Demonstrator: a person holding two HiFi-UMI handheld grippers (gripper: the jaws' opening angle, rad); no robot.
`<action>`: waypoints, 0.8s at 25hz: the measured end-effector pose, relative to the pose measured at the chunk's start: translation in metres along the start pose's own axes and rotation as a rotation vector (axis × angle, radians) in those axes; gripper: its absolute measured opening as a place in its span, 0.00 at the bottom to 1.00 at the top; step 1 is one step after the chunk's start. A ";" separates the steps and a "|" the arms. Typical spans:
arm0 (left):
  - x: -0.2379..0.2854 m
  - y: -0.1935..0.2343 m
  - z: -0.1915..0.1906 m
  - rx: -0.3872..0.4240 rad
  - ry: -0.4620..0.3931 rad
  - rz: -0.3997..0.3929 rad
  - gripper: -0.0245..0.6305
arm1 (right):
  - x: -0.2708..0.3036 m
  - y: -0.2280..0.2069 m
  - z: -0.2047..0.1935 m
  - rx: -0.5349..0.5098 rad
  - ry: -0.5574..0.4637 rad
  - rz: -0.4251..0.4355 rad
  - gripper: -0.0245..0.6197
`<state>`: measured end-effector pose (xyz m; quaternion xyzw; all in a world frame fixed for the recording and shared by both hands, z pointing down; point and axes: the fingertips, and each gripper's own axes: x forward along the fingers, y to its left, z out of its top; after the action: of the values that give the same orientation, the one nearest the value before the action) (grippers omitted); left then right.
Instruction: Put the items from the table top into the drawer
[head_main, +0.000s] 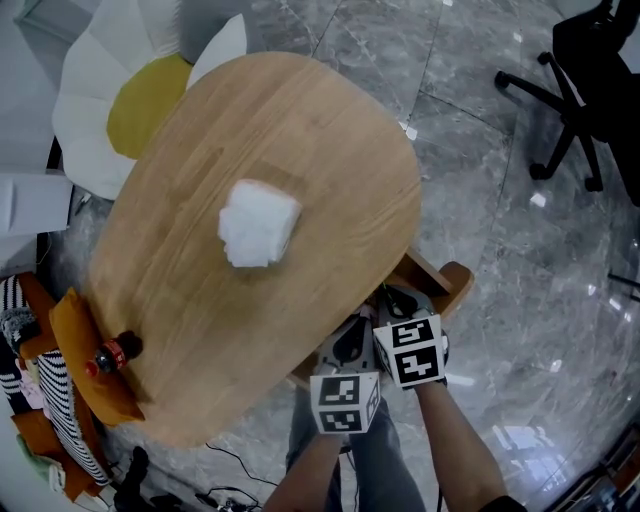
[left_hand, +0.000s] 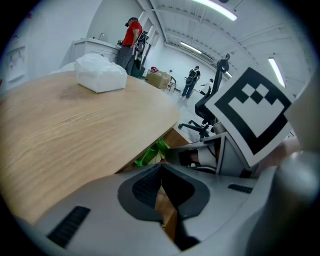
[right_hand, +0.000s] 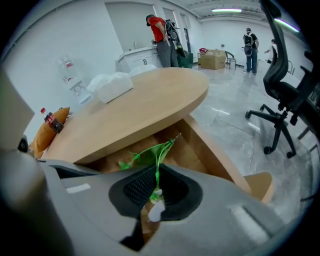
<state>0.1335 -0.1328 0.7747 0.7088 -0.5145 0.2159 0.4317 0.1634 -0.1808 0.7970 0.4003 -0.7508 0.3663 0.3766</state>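
The right gripper (right_hand: 155, 187) has its jaws closed on a green leafy sprig (right_hand: 150, 156), held over the open drawer (right_hand: 200, 145) that juts out below the worktop (head_main: 300, 130) rim. Just beside it, the left gripper (left_hand: 161, 187) has its jaws together, seemingly with nothing between them. A white soft packet (head_main: 258, 222) sits mid-worktop, well clear of every edge. Bare floor (head_main: 500, 230) lies open beyond the drawer, with the office chair (head_main: 590, 90) well apart.
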 end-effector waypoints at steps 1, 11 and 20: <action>-0.001 0.000 0.000 -0.017 0.001 -0.003 0.05 | 0.001 -0.001 0.000 0.004 -0.002 0.002 0.06; -0.002 0.000 -0.004 -0.003 0.026 -0.016 0.05 | 0.009 0.000 0.002 0.024 0.000 0.024 0.11; -0.006 -0.002 0.005 -0.051 0.007 -0.017 0.05 | 0.004 0.002 0.005 0.082 -0.024 0.065 0.31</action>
<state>0.1320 -0.1342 0.7670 0.7011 -0.5124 0.2018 0.4531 0.1586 -0.1854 0.7972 0.3950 -0.7523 0.4039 0.3389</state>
